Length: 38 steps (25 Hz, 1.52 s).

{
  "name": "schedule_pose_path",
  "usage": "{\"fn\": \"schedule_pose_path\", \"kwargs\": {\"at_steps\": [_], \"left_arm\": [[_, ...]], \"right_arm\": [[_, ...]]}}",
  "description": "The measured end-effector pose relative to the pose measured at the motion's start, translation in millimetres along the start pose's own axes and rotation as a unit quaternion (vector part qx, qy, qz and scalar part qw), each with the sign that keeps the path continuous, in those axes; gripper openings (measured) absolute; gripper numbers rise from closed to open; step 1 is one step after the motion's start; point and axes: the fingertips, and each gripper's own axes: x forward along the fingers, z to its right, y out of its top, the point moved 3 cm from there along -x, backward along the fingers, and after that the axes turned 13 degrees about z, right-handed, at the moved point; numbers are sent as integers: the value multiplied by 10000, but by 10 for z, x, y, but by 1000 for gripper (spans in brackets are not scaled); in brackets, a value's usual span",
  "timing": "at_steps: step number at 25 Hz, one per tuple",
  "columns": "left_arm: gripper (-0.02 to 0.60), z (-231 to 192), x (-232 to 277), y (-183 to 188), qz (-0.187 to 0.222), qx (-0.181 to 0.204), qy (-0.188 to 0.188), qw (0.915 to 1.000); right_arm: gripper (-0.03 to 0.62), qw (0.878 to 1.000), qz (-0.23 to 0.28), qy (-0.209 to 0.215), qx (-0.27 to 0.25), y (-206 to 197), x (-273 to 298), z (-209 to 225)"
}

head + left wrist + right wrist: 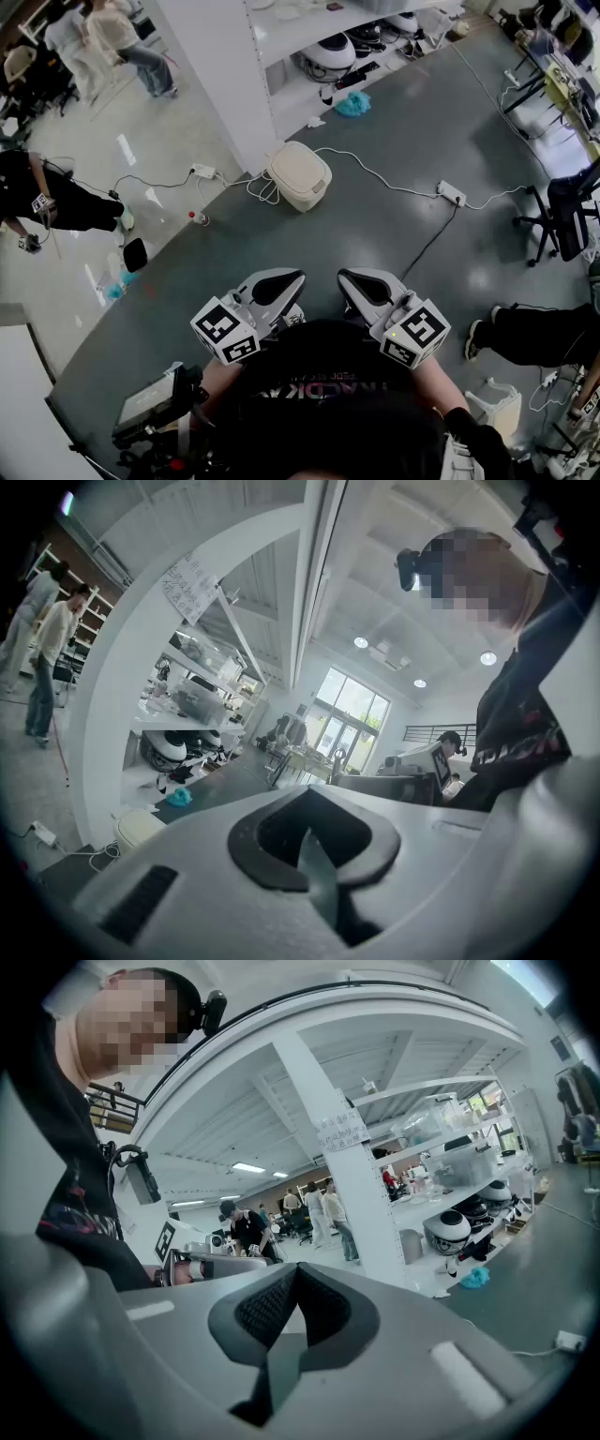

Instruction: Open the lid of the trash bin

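Note:
The trash bin point(298, 174) is a cream box with its lid down. It stands on the grey floor beside the white pillar, well ahead of both grippers. The left gripper view shows the bin point(137, 829) small at the lower left. My left gripper point(273, 287) and right gripper point(368, 285) are held side by side close to the person's body, far short of the bin. The left gripper point(314, 844) has its dark pads together with nothing between them. The right gripper point(289, 1314) is likewise shut and holds nothing.
A white cable runs from the bin to a power strip point(451, 193); another strip point(202, 172) lies left of it. A white pillar point(220, 66) and shelves point(330, 54) stand behind. A blue cloth point(353, 103), a small bottle point(198, 218) and an office chair point(562, 220) are nearby, with people around.

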Motion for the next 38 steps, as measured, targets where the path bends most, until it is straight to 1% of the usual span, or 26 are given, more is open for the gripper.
{"fn": "schedule_pose_path", "kwargs": {"at_steps": [11,19,30,38], "left_arm": [[5,-22,5,-6,-10,36,-9,10000],[5,-14,25,-12,-44,4,-22,10000],[5,-83,-76,-1,39,-72,39,10000],[5,-134,-272,1,128,-144,38,9998]], "right_arm": [[8,10000,-18,19,-16,1,26,21],[8,9998,-18,159,-153,19,41,-4],[8,9999,34,60,-147,48,132,25],[8,9998,76,-11,-165,10,244,-85]]}}
